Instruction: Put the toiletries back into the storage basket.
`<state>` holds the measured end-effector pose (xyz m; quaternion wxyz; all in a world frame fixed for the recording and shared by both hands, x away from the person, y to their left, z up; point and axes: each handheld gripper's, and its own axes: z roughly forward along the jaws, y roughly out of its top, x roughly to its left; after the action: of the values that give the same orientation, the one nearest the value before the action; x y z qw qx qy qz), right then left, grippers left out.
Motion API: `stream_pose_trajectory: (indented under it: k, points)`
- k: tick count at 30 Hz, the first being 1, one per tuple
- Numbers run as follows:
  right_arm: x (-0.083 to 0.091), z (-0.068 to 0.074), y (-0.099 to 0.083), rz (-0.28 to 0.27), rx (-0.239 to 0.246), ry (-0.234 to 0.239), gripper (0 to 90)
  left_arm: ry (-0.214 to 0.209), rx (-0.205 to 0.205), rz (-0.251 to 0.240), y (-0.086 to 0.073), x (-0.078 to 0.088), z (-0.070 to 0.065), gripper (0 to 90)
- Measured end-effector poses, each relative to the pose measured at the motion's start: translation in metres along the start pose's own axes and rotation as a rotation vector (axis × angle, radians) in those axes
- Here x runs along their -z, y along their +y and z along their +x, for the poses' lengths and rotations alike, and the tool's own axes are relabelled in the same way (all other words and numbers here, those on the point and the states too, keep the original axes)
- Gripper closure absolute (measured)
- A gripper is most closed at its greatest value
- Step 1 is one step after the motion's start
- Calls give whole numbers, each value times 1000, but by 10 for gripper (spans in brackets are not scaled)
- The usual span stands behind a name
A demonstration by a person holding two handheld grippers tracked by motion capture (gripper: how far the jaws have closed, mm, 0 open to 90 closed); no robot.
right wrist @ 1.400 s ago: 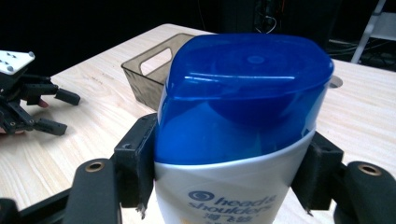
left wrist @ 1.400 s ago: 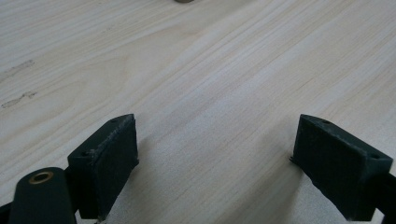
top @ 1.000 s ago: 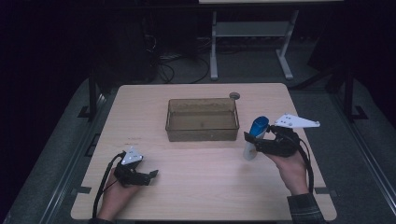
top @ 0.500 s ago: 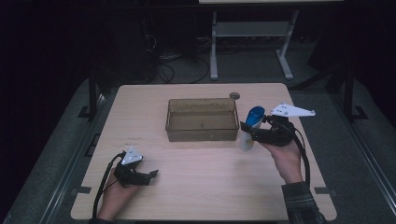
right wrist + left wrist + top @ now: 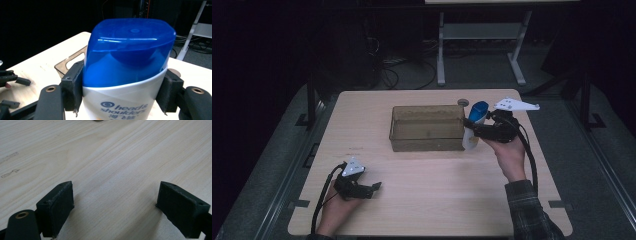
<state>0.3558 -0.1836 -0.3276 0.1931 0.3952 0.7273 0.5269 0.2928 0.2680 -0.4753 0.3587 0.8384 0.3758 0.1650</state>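
Currently my right gripper [image 5: 473, 131] pinches a shampoo bottle [image 5: 474, 126], one pad pressed on each side of the white body just under the blue cap [image 5: 128, 51]. The bottle stands close to upright, its long axis running top to bottom with a slight lean, cap end up and base toward the table [image 5: 362, 107]. From the high view it hangs at the right end wall of the brown bin [image 5: 427, 128], overlapping that wall; I cannot tell from there whether it touches the wall or is clear of it. The bin is see-through, open at the top, and lies with its long side across the table, near the middle toward the far edge. A small round disc [image 5: 463, 102] sits on the table just beyond the bin's far right corner, near the bottle.

My left gripper [image 5: 376, 187] rests low at the near left of the table, its jaws spread wide with only bare wood between them, as the left gripper view confirms. It is well apart from the bin and the bottle.

Open table lies in front of the bin and between my two hands, and a strip to the right of the bottle reaches to the table's right edge.
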Motion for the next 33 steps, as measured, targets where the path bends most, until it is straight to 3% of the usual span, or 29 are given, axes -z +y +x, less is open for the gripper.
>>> stream_pose_trajectory:
  k: [17,33]
  points:
    - [-30,1,25,-17,16,-8,337,0,0,1,0,0,0,127]
    - [-60,-4,30,-27,17,-22,336,-1,1,2,0,0,0,127]
